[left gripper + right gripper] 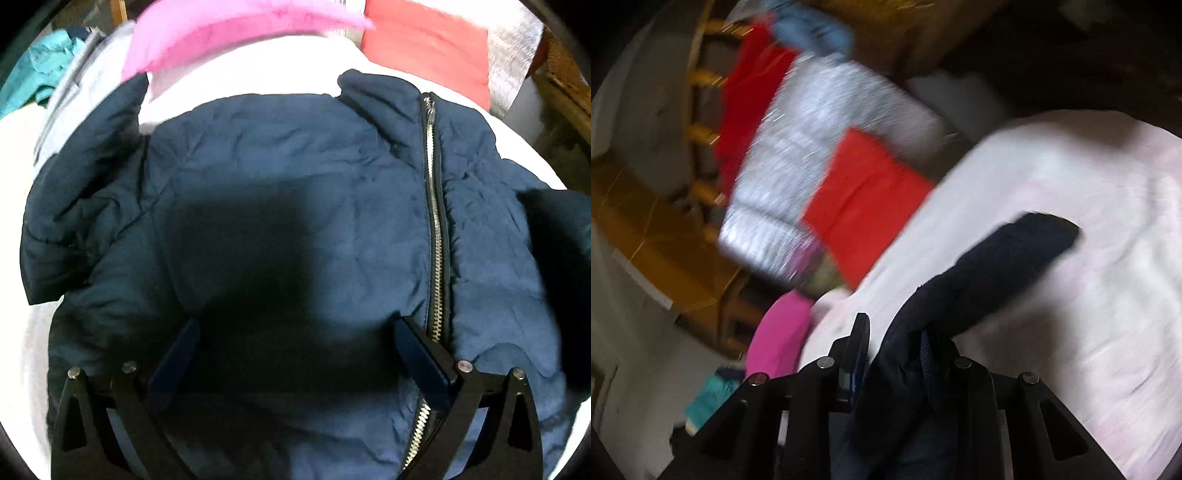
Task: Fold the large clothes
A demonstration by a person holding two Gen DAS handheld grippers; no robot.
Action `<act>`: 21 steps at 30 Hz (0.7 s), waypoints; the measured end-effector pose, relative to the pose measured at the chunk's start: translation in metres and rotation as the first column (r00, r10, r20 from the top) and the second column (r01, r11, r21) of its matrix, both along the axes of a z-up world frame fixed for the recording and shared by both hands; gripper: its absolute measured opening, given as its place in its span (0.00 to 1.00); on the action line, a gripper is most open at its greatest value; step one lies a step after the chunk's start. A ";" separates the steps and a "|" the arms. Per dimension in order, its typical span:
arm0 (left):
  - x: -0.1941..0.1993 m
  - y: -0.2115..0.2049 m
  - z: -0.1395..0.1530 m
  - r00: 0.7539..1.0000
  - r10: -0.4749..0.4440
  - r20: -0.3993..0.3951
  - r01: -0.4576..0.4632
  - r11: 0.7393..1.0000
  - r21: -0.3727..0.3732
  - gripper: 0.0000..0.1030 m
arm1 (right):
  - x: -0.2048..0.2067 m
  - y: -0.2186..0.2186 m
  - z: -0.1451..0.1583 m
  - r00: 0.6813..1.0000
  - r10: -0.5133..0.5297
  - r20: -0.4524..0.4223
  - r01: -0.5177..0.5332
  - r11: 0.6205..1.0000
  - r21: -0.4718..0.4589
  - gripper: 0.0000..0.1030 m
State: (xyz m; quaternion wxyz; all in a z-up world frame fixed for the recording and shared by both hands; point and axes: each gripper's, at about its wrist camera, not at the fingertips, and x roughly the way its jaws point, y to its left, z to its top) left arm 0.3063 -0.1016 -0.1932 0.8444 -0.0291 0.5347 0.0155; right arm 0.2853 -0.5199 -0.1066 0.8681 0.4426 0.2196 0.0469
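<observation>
Far left in the left wrist view, a teal garment (40,70) is bunched at the edge, and beside it a pink cloth (221,33) arcs across the top, blurred. Below them the navy jacket (295,192) lies spread front-up on the white sheet (258,74), left sleeve (74,206) folded in at its side, zipper (436,229) running down right of centre. The left hand-held gripper (295,332) is over the jacket's lower front, fingers spread wide, nothing between them; its right finger (424,354) sits just beside the zipper. Up right, a red cloth (428,48) lies flat next to a grey garment (513,55).

Over to the right wrist view, heavily blurred: wooden furniture (665,229) at left, then grey, red and pink fabric. The right hand-held gripper (897,339) is pinching a dark navy sleeve (997,258), which trails forward over the sheet.
</observation>
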 end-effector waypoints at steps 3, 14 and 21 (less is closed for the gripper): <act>-0.003 0.016 0.016 0.995 0.092 0.024 -0.092 0.995 -0.031 1.00 | -0.008 0.053 0.011 0.997 0.075 0.027 -0.075 0.997 -0.004 0.28; -0.012 0.070 0.076 0.939 0.214 0.269 -0.222 0.975 -0.003 1.00 | -0.043 0.163 -0.064 0.989 0.129 -0.067 -0.110 0.968 0.227 0.28; -0.016 0.067 0.075 0.955 0.157 0.251 -0.164 0.986 0.006 1.00 | -0.065 0.180 -0.092 0.989 0.102 -0.111 -0.059 0.939 0.338 0.35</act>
